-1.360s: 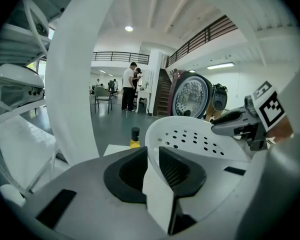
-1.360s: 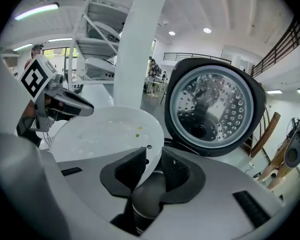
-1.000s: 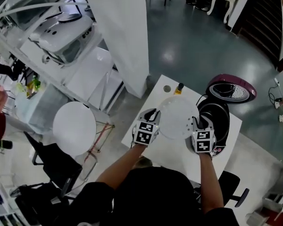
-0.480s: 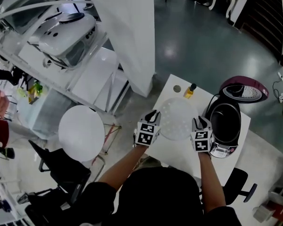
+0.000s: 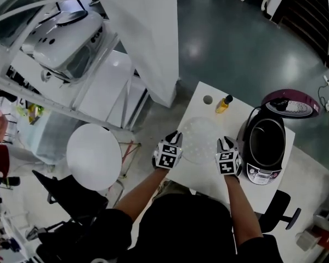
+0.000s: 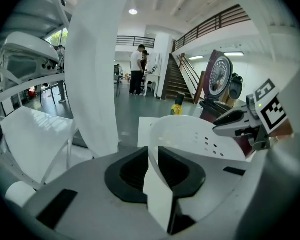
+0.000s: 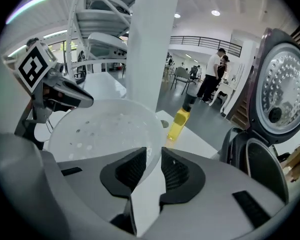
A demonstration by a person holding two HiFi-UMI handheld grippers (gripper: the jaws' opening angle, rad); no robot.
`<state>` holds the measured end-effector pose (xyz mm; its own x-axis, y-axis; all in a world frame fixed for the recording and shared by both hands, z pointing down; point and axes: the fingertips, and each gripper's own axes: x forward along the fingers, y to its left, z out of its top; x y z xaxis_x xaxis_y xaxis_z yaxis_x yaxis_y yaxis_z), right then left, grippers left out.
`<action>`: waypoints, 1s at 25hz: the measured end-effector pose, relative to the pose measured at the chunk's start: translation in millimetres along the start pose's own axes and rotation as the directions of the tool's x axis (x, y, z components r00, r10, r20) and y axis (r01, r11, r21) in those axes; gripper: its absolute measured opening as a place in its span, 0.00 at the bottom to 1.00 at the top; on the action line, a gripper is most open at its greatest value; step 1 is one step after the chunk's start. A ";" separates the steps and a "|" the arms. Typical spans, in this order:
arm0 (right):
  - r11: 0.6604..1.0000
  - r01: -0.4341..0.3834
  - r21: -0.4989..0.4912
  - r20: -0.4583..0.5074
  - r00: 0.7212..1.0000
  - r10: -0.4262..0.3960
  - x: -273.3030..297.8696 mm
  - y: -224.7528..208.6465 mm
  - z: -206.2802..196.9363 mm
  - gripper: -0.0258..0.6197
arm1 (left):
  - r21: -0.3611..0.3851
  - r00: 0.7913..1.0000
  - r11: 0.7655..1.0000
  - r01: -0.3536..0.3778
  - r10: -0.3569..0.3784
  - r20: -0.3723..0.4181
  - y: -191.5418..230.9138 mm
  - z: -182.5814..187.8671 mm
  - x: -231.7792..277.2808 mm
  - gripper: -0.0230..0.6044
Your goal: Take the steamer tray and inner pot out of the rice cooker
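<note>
The left tool [image 6: 153, 156] is clamping the left rim of the tray [image 5: 199, 140] and the right tool [image 7: 154, 166] is clamping its right rim, holding it over the bench [image 5: 204, 175]. The tray is just left of the open cooker [image 5: 251, 147], where the pot [image 5: 267, 142] is sitting.
</note>
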<state>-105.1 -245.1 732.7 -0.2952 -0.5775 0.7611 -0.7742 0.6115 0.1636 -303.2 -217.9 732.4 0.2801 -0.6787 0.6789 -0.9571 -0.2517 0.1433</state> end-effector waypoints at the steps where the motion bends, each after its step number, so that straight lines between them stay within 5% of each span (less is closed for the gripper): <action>1: 1.000 0.002 0.006 -0.011 1.000 -0.002 6.4 0.6 -5.2 0.17 | 0.002 1.000 1.000 0.005 -0.005 -0.011 0.8 -4.2 4.7 0.13; 13: 0.996 0.039 0.075 -0.079 0.996 -0.033 63.8 20.4 -55.9 0.16 | 0.061 0.991 0.997 0.048 -0.040 -0.126 18.2 -61.8 58.6 0.12; 25: 0.995 0.065 0.076 -0.093 0.994 -0.058 83.1 28.9 -74.4 0.14 | 0.070 0.994 0.997 0.026 -0.019 -0.105 27.9 -80.8 76.4 0.11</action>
<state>-110.4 -235.2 847.3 -0.1966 -0.5592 0.8054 -0.8320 0.5298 0.1647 -314.5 -221.0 846.4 0.2886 -0.5974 0.7482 -0.9419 -0.3173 0.1100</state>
